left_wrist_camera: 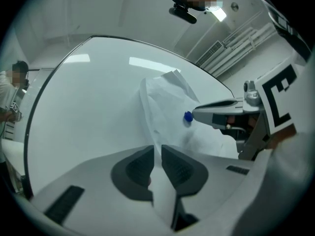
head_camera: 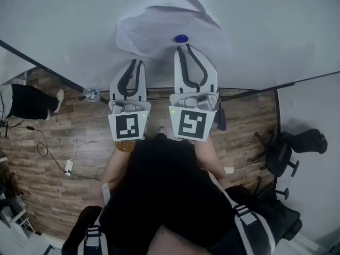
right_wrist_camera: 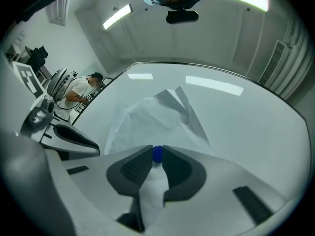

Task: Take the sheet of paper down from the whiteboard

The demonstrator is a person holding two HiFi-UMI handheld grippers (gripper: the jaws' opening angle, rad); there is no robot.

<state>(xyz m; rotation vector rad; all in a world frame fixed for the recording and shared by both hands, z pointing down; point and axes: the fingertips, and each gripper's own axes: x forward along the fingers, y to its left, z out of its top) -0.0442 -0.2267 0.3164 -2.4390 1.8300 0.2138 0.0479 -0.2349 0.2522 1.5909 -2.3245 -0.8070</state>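
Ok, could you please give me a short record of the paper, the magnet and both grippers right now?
whiteboard: behind the paper
paper: crumpled, against the whiteboard
magnet: blue, on the paper
left gripper: jaws shut on the paper's edge
right gripper: jaws slightly apart, magnet at their tips

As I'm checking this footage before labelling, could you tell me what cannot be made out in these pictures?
The sheet, lower edge: head view, partly hidden behind the left gripper and right gripper.
Any print on the sheet: every view, too crumpled and pale.
Any second magnet besides the blue magnet: folds could cover it.
A bystander: head view, cut by the left edge; only legs show.
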